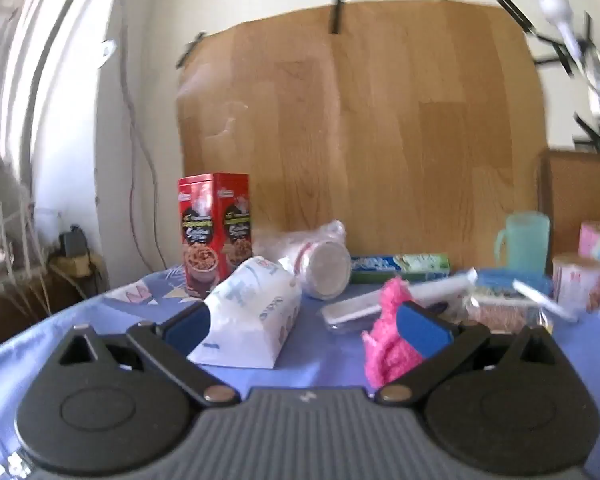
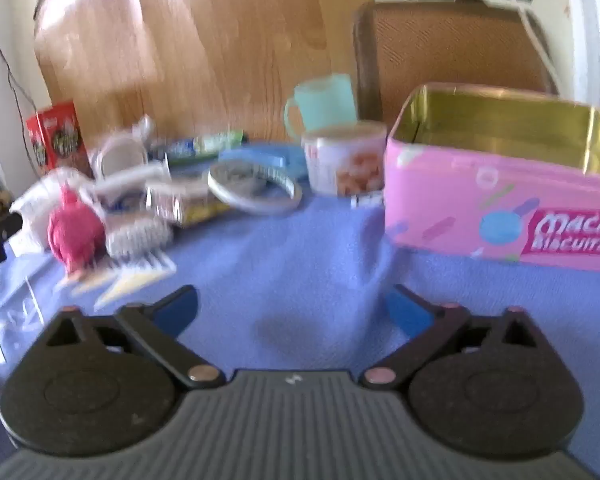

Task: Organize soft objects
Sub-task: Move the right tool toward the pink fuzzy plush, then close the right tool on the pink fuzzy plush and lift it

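My left gripper [image 1: 304, 320] is open wide, low over the blue cloth [image 1: 324, 356]. A white soft packet [image 1: 252, 316] lies between its fingers, close against the left blue pad [image 1: 188, 326]. A fluffy pink soft thing [image 1: 384, 344] sits right in front of the right pad [image 1: 420, 330]; neither is pinched. My right gripper [image 2: 292, 304] is open over bare blue cloth [image 2: 300, 264] with nothing between its fingers. The right wrist view shows the pink soft thing [image 2: 74, 232] at far left beside a whitish knitted item [image 2: 138, 236], and an open pink biscuit tin [image 2: 500, 208] at right.
At the back stand a red box [image 1: 214, 224], a tipped stack of plastic cups [image 1: 324, 260], a long green-blue carton [image 1: 400, 266], a teal mug [image 1: 524, 240] and a printed can [image 2: 344, 160]. A round lid [image 2: 256, 188] lies mid-table. A wooden board [image 1: 360, 140] leans behind.
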{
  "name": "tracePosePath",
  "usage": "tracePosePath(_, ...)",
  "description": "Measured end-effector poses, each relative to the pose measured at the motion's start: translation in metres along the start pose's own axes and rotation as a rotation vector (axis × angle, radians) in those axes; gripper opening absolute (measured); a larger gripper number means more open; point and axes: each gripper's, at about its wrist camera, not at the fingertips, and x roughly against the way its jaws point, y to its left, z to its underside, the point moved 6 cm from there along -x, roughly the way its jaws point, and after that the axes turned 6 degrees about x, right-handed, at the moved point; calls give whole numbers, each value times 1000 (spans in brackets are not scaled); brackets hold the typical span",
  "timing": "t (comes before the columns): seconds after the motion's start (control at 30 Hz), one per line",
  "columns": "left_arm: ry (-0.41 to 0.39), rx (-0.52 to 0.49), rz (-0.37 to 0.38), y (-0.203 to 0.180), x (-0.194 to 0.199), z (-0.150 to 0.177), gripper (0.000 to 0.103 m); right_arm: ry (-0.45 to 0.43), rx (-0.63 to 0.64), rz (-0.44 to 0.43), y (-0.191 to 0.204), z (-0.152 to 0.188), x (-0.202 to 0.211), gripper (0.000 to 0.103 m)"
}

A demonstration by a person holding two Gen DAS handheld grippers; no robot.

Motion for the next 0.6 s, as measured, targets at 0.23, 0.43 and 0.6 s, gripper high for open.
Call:
tracePosePath(0.23,-121,103,-23,21,24,2,103,-50,158,-263,76,-60,-27,53)
tracePosePath(0.43,-97,305,47,47,26,5,103,24,394,-417,157,-56,-78,55)
tracePosePath(0.6,-99,240,65,34,26,5,103,101,340,-497,164,-50,-92,43)
